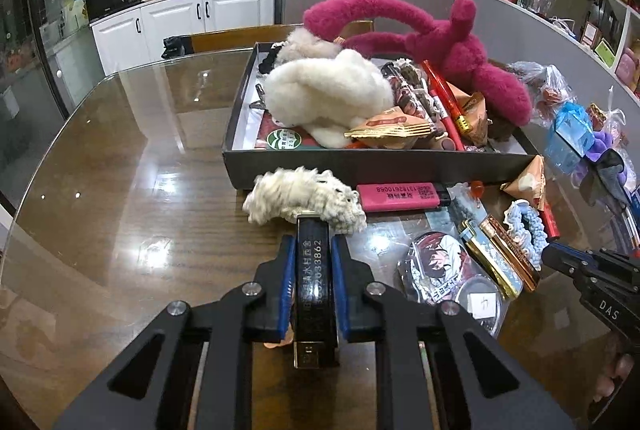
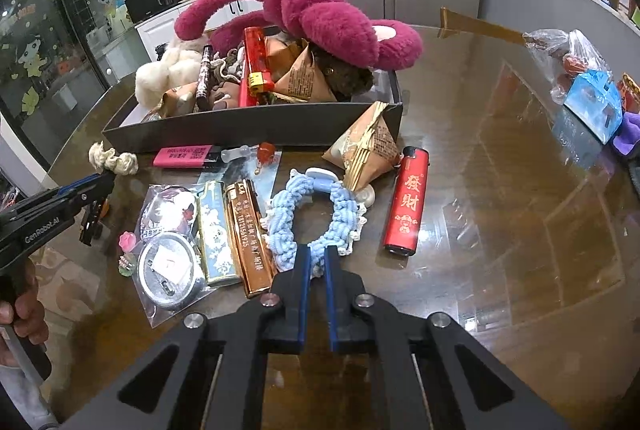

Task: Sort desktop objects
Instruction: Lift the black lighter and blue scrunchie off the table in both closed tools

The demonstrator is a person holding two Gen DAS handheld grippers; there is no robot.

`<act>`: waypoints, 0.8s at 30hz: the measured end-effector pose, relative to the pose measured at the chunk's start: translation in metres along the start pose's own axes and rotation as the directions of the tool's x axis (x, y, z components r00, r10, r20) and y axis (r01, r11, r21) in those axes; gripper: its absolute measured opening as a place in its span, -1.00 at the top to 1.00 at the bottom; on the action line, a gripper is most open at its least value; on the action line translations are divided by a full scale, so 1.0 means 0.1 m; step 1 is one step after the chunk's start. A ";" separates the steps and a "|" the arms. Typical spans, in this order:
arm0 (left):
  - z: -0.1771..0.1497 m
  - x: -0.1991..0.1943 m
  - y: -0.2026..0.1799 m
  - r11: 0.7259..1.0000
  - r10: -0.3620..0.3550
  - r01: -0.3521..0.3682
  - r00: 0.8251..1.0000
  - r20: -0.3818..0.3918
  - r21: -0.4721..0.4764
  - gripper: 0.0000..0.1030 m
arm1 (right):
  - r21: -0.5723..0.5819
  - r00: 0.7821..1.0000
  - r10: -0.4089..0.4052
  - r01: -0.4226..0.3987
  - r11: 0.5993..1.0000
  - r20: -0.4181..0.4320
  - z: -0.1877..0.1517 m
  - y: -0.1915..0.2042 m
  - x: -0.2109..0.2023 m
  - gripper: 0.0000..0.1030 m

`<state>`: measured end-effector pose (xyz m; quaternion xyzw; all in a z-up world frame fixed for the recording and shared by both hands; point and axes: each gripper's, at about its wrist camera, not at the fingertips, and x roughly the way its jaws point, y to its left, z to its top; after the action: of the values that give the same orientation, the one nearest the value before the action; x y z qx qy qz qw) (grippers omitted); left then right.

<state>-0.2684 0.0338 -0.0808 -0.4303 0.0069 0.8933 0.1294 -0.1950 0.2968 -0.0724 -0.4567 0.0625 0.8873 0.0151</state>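
- The left gripper [image 1: 313, 230] has its jaws clamped on a black lighter [image 1: 313, 282] with white print, which stands lengthwise between the blue pads, metal end toward the camera.
- Just past the lighter's far end, a cream scrunchie [image 1: 304, 200] lies on the counter [image 1: 132, 190], at 12 o'clock from the left gripper.
- The right gripper [image 2: 318, 250] has its jaws pinched together on the near edge of a blue scrunchie [image 2: 316, 214]; the blue loop lies flat on the counter.
- At 3 o'clock from the blue scrunchie lies a red lighter [image 2: 407, 202]; at 9 o'clock lie a gold lighter [image 2: 246, 234] and a blue-patterned lighter [image 2: 216, 234], side by side and touching.
- A pink lighter [image 1: 400, 196] lies against the near wall of the dark box [image 1: 360, 166].
- The box holds a white plush [image 1: 324, 94], snack packets and a red pen; a magenta plush toy [image 2: 320, 18] drapes over its far side.
- A wrapped triangular packet [image 2: 368, 146] leans at the box's right corner.
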 end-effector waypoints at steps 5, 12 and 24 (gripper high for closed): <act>-0.02 -0.03 0.03 1.000 -0.005 0.005 1.000 0.006 -0.005 0.65 | 0.000 1.000 0.009 -0.009 1.000 0.001 0.00 0.00 -0.01 0.86; -0.04 -0.01 0.02 1.000 -0.019 0.018 1.000 -0.005 -0.007 0.65 | -0.003 1.000 0.017 -0.017 1.000 0.000 -0.01 0.00 0.00 0.86; -0.03 -0.03 0.03 0.999 -0.033 0.033 0.999 -0.006 -0.020 0.65 | 0.030 1.000 0.027 -0.028 0.999 0.008 -0.02 -0.10 -0.01 0.86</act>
<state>-0.2648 0.0295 -0.0810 -0.4346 -0.0088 0.8897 0.1397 -0.1925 0.3064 -0.0737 -0.4522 0.0819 0.8881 0.0099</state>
